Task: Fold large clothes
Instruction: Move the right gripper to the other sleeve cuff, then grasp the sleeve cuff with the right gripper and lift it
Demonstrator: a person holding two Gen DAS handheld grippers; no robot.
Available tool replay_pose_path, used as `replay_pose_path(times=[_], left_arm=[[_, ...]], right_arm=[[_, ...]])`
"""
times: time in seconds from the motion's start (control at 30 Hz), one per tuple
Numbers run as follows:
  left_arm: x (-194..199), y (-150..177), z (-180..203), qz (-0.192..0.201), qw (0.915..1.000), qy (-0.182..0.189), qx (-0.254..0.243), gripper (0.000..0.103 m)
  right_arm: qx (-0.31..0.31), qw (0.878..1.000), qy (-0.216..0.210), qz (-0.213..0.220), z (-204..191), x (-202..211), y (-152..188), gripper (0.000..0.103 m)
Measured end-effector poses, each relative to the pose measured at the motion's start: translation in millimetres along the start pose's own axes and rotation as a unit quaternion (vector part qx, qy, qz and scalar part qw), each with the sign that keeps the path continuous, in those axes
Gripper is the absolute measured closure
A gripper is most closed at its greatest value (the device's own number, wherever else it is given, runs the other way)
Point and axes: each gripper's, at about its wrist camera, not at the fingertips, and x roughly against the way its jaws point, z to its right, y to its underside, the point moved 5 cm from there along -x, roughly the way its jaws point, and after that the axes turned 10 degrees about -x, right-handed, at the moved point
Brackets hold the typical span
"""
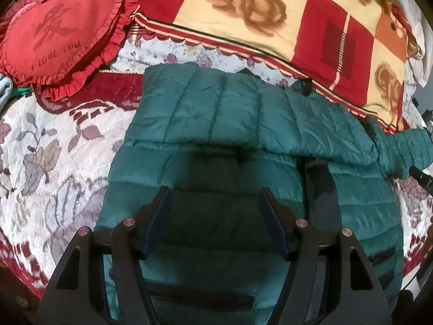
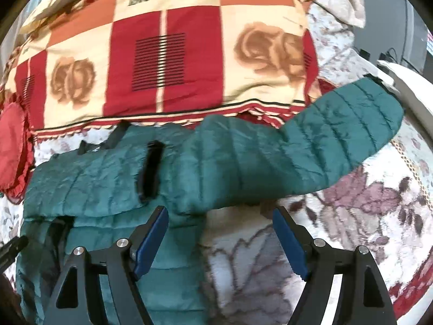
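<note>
- Surface: a bed with a floral bedspread (image 1: 54, 157), white ground with mauve leaves and dark red border, seen in both wrist views.
- Beyond the jaws in both views lies a checked blanket (image 1: 270, 21) of red, cream and orange squares with brown roses and the word "love".
- Left wrist view: a red heart-shaped cushion (image 1: 59, 29) with a ruffled edge sits ahead and to the left of the jaws, on the bedspread.
- Task item: a teal quilted jacket (image 1: 216, 113) is spread flat on the bed, directly under and ahead of the left gripper (image 1: 215, 203).
- A sleeve is folded across the jacket's upper body, lying crosswise just ahead of the left jaws; its elastic cuff edge ends at the left side of the garment.
- Left jaws: spread wide, blue pads apart, nothing between them; they hang above the jacket's lower body. Contact with the fabric cannot be judged.
- Right wrist view: the other sleeve (image 2: 338, 140) stretches out ahead and to the right of the right gripper (image 2: 220, 222), reaching toward the bed's edge, not folded in.
- Right jaws: wide open, holding nothing. The left finger is over the jacket's side edge, the right finger over bare bedspread.
- A black strap or tab (image 2: 150, 170) lies on the jacket just ahead of the right gripper's left finger.
- Part of a dark tool tip (image 1: 420, 176), at the far right of the left view, is near the jacket edge.
</note>
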Motion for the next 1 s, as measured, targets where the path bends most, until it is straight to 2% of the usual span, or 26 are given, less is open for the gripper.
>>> replay_pose_path(times=[0.4, 0.53, 0.77, 0.87, 1.0], left_arm=[[-1.6, 2.1, 4.2, -0.003, 1.0, 0.005, 0.0, 0.036], [-1.4, 1.6, 5.6, -0.004, 0.9999, 0.01, 0.001, 0.036], [-4.5, 3.5, 7.5, -0.008, 0.9998, 0.016, 0.002, 0.036], [-6.4, 4.2, 8.4, -0.011, 0.9998, 0.014, -0.003, 0.036], [-9.5, 4.5, 7.7, -0.017, 0.9997, 0.019, 0.0, 0.036]], right_arm=[[-0.086, 0.994, 0.055, 0.041, 88.0, -7.5, -43.2, 0.024], [-0.118, 0.988, 0.085, 0.058, 126.8, -6.6, -63.0, 0.021], [-0.186, 0.973, 0.112, 0.081, 191.8, -5.2, -89.5, 0.018], [-0.206, 0.969, 0.107, 0.085, 208.1, -7.4, -101.7, 0.017], [-0.231, 0.965, 0.076, 0.096, 216.8, -13.8, -122.4, 0.018]])
